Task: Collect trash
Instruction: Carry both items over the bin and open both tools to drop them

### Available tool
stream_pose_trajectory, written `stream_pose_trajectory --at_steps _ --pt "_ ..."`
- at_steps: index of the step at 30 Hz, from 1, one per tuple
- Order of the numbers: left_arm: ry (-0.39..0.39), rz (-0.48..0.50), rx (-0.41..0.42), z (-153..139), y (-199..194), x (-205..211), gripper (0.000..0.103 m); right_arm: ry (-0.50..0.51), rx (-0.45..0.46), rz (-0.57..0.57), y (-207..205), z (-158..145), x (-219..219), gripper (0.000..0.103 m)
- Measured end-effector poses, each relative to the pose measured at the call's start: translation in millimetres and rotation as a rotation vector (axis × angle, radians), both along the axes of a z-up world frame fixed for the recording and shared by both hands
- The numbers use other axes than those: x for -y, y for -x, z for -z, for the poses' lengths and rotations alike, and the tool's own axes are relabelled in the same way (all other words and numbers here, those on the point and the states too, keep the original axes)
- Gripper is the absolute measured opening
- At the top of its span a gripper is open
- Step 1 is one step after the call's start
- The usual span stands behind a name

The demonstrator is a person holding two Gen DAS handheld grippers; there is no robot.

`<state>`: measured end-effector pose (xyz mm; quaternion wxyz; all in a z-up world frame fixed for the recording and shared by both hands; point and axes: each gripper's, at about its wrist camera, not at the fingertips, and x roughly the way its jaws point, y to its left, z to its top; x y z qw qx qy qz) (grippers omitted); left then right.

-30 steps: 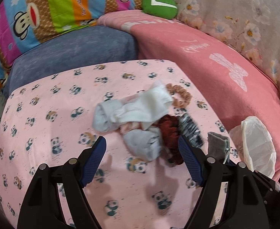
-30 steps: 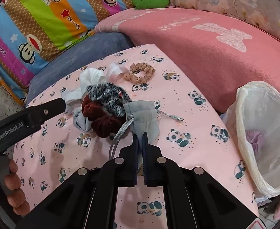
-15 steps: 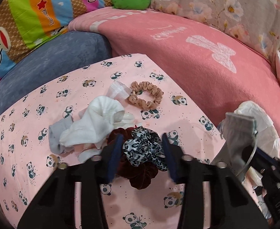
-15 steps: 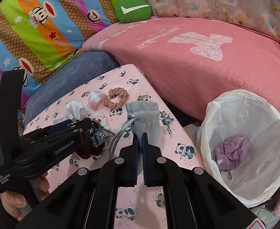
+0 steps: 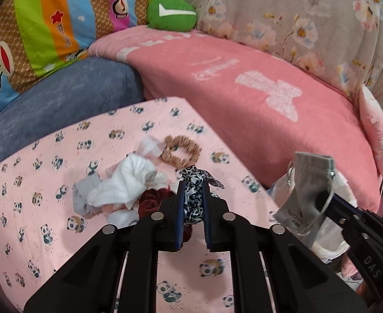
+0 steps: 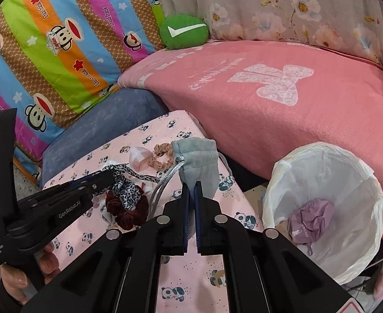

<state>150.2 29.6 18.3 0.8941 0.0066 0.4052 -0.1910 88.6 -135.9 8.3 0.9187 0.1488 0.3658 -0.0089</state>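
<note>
My left gripper [image 5: 192,204] is closing its jaws, and the blue pads press on a black-and-white print scrunchie [image 5: 194,182] lifted just above the pile. From the right wrist view the same left gripper [image 6: 110,180] and print scrunchie [image 6: 126,190] sit left of centre. My right gripper [image 6: 190,195] is shut on a grey drawstring pouch [image 6: 196,156], which hangs over the table's right edge. To its right stands a bin with a white liner [image 6: 290,182] that holds a crumpled purple bag [image 6: 311,221]. On the panda-print table [image 5: 47,182] lie white socks [image 5: 123,185], a dark red scrunchie [image 5: 152,200] and a tan scrunchie [image 5: 181,151].
A pink blanket covers the sofa [image 5: 256,86] behind the table and the bin. A blue cushion [image 5: 66,99] borders the table's far left, and a green cushion [image 5: 171,13] rests at the back. A clear wrapper [image 5: 149,146] lies beside the tan scrunchie. A hand [image 6: 16,279] holds the left gripper.
The left gripper went from wide open to closed on the print scrunchie and raised it. The right gripper carried the grey pouch up and rightward, toward the lined bin.
</note>
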Motion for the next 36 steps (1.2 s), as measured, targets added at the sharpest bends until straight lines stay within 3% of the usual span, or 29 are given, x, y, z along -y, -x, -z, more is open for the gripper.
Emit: stream_pose_trajectory --at_steps 8,15,36 --pt "0.052 0.083 0.081 -43 17 35 0.012 0.029 0.081 0.05 17 -38 29 0.005" --pt "0.075 0.162 0.121 -60 30 74 0.012 0.049 0.129 0.119 37 -61 66 0.005" --pt "0.065 0.337 0.105 -62 67 171 0.012 0.046 0.138 0.28 86 -63 155 0.005"
